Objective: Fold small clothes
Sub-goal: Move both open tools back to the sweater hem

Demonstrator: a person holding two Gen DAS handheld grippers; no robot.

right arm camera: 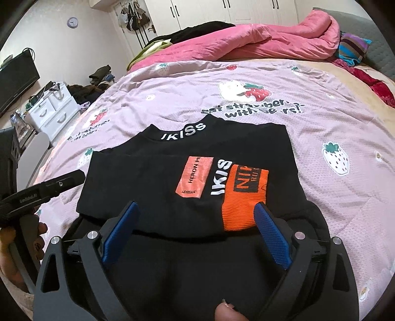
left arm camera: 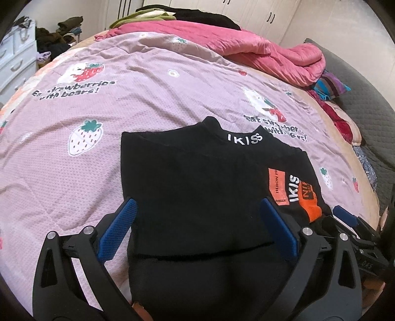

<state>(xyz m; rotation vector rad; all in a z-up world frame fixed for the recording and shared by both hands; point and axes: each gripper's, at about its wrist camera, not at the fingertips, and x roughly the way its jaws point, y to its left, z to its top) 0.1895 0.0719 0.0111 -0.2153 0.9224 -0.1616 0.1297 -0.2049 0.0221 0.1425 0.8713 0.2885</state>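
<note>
Black top (right arm camera: 187,187), small, mock-neck, white "IKISS" lettering on the collar and orange patches on the chest; lies flat on the bed, on the pink strawberry-print bedspread (right arm camera: 321,118), near its close edge. Long axis runs from the viewer outward: collar at the far end, pointing toward the heaped pink quilt (right arm camera: 271,42), hem end nearest and passing under both tools. Sides appear folded inward, giving a roughly rectangular outline with straight left and right edges; a horizontal fold line crosses the near part of the garment in both views. Left gripper (left arm camera: 197,224): jaws spread wide, nothing between the blue pads, poised low over the garment's near left portion, the left pad over bedspread just beside the cloth edge. Right gripper (right arm camera: 197,227): jaws likewise spread wide and holding nothing, over the near right portion, right pad at the lower corner of the orange patch (right arm camera: 244,197); whether either tool's pads touch the cloth cannot be told. Bare bedspread lies open to the left, right and beyond the collar. Farther off: the quilt along the far side, striped cloth (right arm camera: 353,47) at the far right, a white drawer unit (right arm camera: 54,108) and dark clothes pile (right arm camera: 98,76) beyond the bed's left side, wardrobe doors (right arm camera: 246,10) behind.
</note>
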